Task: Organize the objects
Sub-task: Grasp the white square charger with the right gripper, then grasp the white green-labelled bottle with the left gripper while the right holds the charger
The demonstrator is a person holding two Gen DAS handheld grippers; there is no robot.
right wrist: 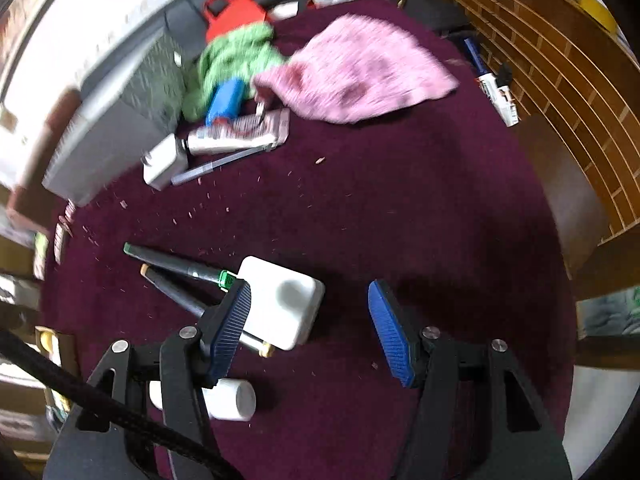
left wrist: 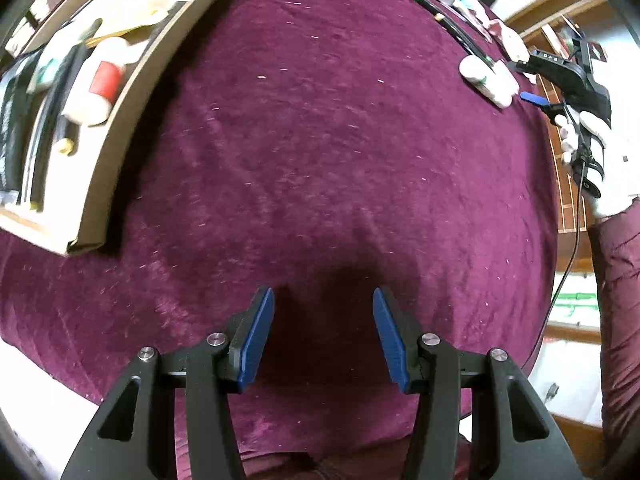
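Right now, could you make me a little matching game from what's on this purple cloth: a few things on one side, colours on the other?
Things:
1. crumpled cloth
2. square adapter
3. bag with handles
4. bottle by the tube

Colours:
A. red
B. blue
C. pink
D. white

Pairs: 1-C, 2-D, 3-A, 4-B
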